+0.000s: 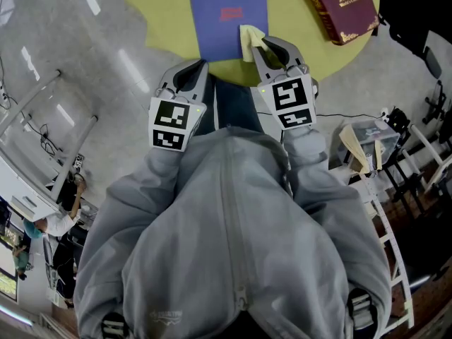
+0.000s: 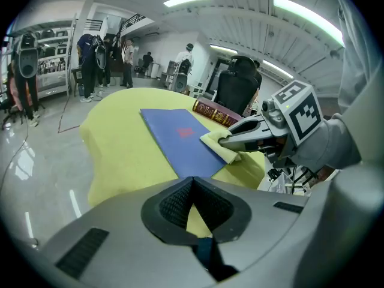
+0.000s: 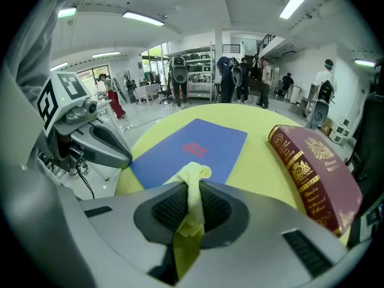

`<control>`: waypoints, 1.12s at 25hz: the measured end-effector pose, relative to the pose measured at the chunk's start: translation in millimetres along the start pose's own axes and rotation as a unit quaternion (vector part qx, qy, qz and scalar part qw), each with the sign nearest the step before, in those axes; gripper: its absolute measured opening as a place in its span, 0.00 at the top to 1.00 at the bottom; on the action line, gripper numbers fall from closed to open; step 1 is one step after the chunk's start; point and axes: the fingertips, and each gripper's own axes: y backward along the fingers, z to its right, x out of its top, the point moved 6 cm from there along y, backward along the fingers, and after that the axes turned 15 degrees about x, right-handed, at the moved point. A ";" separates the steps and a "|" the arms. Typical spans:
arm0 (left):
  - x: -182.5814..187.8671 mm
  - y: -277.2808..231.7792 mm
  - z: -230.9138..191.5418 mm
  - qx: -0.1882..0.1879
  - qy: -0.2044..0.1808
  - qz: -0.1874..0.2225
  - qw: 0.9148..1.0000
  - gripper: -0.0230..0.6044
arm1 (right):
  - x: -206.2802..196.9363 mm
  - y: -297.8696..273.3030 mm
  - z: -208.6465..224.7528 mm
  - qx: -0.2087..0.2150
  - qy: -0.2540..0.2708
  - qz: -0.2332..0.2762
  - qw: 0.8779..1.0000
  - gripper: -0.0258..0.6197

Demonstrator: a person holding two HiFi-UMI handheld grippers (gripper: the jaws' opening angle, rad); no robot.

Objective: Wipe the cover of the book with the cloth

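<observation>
Cloth (image 3: 193, 174) in right claw (image 1: 260, 48), on blue book (image 1: 227, 13) corner

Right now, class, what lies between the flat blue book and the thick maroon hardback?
Nothing: only bare yellow tabletop separates the flat blue book from the thick maroon hardback, seen clearest in the right gripper view.

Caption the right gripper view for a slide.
Right gripper shut on yellow cloth at near edge of blue book; maroon book lies apart.
</observation>
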 end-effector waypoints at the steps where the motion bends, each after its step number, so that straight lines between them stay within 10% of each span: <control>1: -0.2 0.0 0.0 0.001 0.000 0.000 1.000 0.93 | -1.9 2.3 2.1 -0.004 -0.001 -0.001 1.000 0.87; 28: 15.6 18.2 7.2 -0.006 -0.017 -0.021 1.000 0.93 | -1.9 93.2 27.6 -0.111 -0.030 -0.033 0.993 0.87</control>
